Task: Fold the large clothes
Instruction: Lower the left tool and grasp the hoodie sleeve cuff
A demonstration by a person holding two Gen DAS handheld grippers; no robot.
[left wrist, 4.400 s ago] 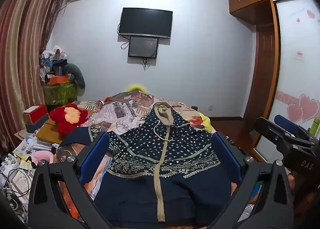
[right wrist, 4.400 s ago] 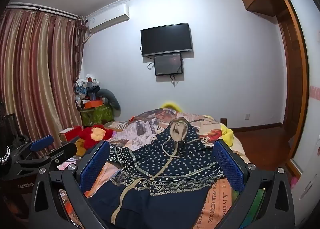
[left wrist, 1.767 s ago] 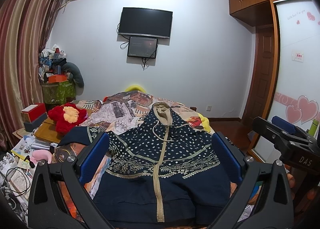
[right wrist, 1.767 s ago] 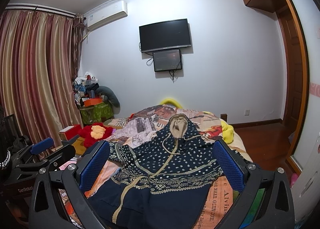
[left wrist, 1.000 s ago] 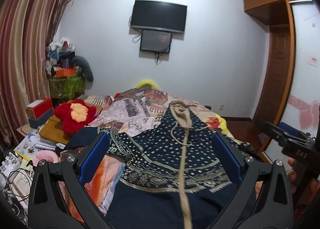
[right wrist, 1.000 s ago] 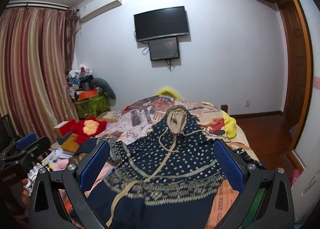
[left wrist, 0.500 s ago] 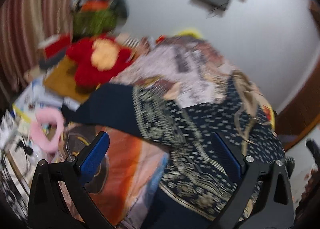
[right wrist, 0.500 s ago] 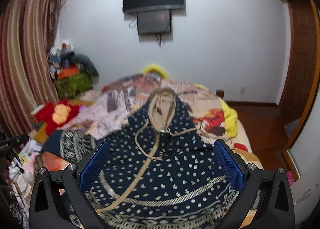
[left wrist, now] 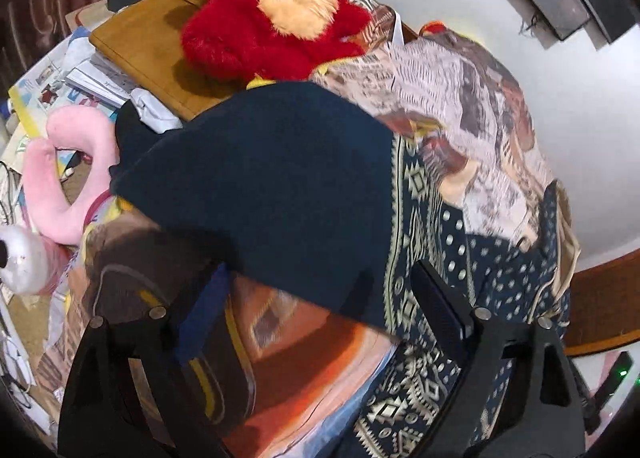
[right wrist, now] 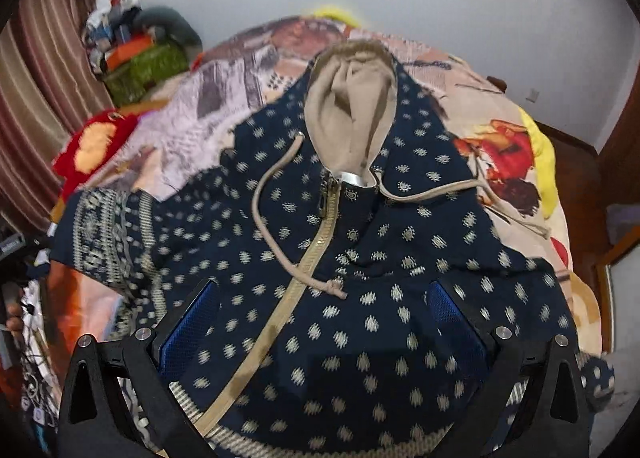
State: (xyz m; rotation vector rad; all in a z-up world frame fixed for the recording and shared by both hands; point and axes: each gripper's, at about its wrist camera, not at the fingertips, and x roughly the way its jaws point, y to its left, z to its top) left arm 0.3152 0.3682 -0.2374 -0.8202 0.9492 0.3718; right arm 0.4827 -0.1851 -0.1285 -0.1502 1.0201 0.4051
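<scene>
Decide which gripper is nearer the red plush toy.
Left. The left gripper hovers over the hoodie's plain navy sleeve, just below the red plush toy; the right gripper is over the dotted chest.
</scene>
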